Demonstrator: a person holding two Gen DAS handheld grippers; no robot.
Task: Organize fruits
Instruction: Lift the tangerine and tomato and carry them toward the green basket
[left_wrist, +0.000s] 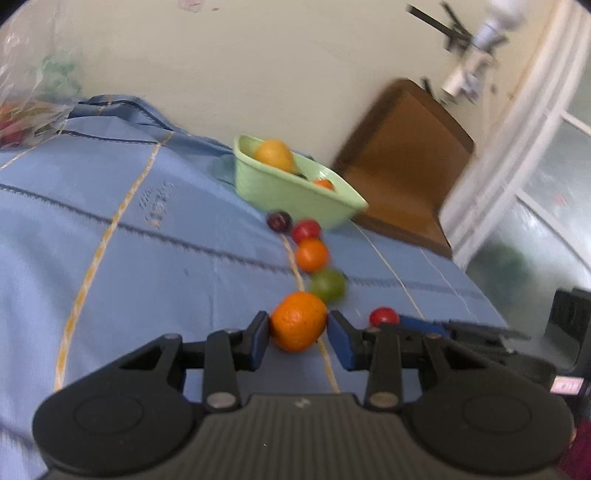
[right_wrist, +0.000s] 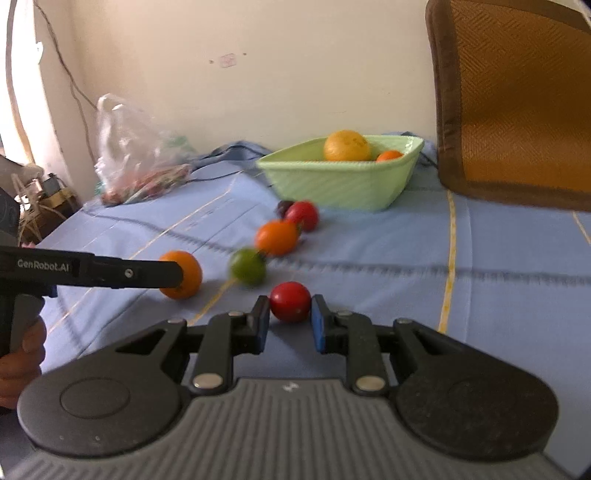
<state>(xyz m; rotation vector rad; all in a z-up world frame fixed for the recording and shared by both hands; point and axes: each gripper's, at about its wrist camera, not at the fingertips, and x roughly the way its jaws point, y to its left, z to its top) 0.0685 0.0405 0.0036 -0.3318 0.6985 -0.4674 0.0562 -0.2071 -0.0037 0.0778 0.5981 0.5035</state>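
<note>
Nearest the left wrist camera, the left claw (left_wrist: 298, 334) is bracketing a large round orange (left_wrist: 298, 321), its blue pads (left_wrist: 258, 345) sitting close on either side; the left pad is touching the peel, while the right one is showing a sliver of gap, so I cannot tell whether the grip is closed. In the right wrist view, the right claw (right_wrist: 290, 325) is sitting released around a small round red fruit (right_wrist: 290, 301), with slim gaps on both sides. Both fruits are resting on the light blue cloth with yellow and dark stripes (left_wrist: 147, 266) covering the worktop. From the large orange, a line of fruit is trailing toward 12 o'clock: a round green fruit (left_wrist: 327, 285), a smaller orange (left_wrist: 312, 254), another red fruit (left_wrist: 306, 229) and a dark purple plum (left_wrist: 279, 220), the last lying just beside the pale green ribbed plastic basket (left_wrist: 280, 192). That basket is holding a big yellow-orange fruit (right_wrist: 346, 145) and a small orange fruit (right_wrist: 389, 156). At 10 o'clock in the right wrist view, a clear plastic bag (right_wrist: 136, 155) with colourful contents is slumping near the wall. At 1 o'clock, a brown woven chair back (right_wrist: 517, 103) is standing beside the basket.
</note>
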